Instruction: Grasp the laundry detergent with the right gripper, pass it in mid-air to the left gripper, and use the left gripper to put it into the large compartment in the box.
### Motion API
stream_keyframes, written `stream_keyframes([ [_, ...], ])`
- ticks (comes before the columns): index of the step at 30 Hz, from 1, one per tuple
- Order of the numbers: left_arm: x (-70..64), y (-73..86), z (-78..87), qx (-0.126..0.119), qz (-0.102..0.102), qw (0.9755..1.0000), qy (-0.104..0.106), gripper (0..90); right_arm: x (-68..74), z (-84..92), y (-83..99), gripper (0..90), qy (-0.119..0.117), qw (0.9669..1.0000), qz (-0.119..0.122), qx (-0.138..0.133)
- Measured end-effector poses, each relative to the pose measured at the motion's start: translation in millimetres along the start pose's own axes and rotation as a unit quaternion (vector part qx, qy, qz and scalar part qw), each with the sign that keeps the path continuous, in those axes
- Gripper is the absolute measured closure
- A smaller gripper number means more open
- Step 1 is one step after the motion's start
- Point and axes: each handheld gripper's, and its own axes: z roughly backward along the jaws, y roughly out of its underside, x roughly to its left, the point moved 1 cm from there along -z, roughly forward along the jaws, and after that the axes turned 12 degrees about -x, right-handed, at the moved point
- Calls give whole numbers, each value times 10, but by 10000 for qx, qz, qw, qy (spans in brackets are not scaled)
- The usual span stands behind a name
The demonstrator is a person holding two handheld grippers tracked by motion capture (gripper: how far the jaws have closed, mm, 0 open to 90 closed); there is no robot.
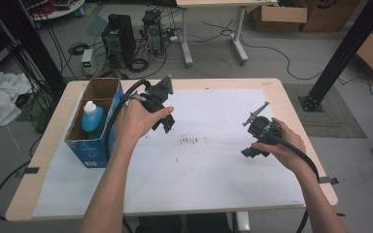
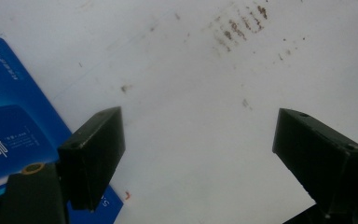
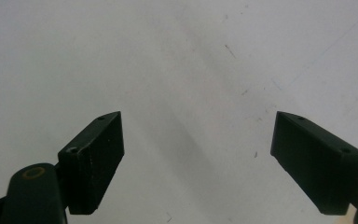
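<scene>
A blue cardboard box stands open at the table's left side, and a blue bottle with a white cap sits upright inside it. My left gripper hangs just right of the box, above the white sheet, and its jaws are open with nothing between them. In the left gripper view the box's blue side fills the left edge, beside my left gripper. My right gripper hovers over the sheet's right half, open and empty; its own view looks down past the right gripper at bare white sheet.
Dark smudges mark the sheet's middle, also the smudges in the left gripper view. The wooden table edge borders the sheet. Beyond the table lie computer towers, cables, a desk's legs and cardboard boxes. A black post stands at the right.
</scene>
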Motion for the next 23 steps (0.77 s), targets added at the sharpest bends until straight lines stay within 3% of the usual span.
stream_keyframes([
  [23,8,32,-19,-23,12,10000,14,174,2,18,-8,171,27,10000,3,14],
])
